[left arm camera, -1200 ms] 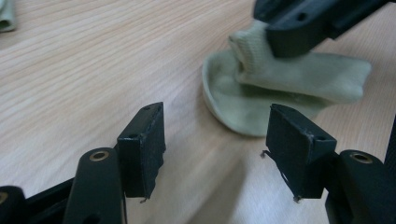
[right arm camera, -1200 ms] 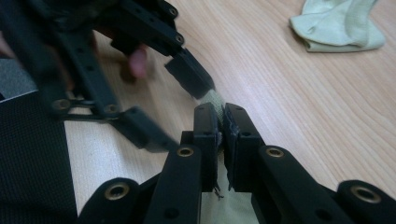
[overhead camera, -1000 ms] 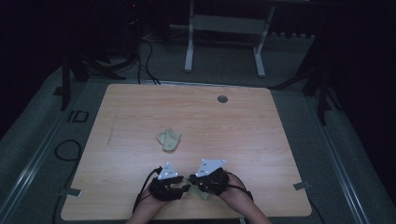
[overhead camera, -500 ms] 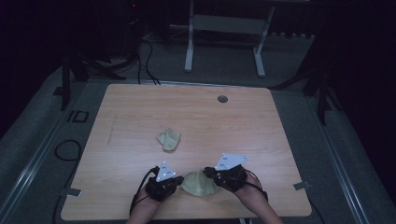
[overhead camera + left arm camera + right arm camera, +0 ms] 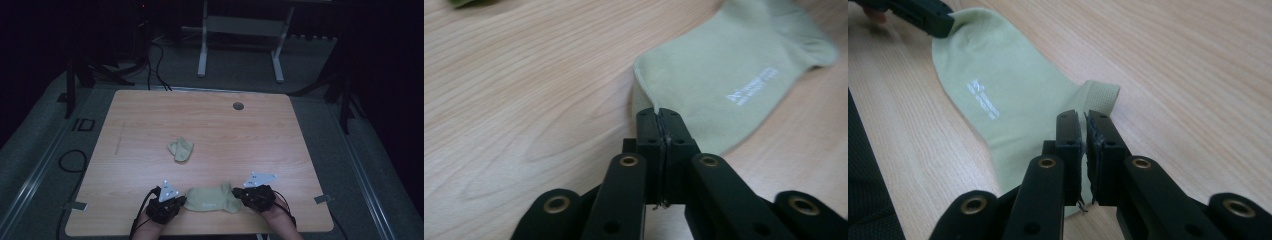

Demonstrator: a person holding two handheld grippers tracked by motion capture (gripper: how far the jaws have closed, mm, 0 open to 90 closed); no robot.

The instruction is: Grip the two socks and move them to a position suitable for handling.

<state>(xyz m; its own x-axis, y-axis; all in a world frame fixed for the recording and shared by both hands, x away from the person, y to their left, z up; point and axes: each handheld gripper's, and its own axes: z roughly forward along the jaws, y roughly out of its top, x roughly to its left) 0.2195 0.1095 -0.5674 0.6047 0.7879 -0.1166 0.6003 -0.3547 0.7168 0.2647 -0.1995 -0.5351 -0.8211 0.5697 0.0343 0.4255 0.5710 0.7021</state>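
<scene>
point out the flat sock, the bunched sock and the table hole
flat sock (image 5: pixel 210 199), high view, its middle
bunched sock (image 5: pixel 180 149), high view, its middle
table hole (image 5: pixel 238 106), high view, its centre

two socks (image 5: pixel 212 198) (pale green), two tongs (image 5: pixel 184 202)

My high camera hangs above my side of the table (image 5: pixel 150 115) and looks forward and down over the whole top, from well back. The other two ride on my grippers (one each), low and close to the wood, looking along their own black jaws. All three views share the pale green sock (image 5: pixel 210 198) (image 5: pixel 734 75) (image 5: pixel 993 95) at the near edge.
</scene>
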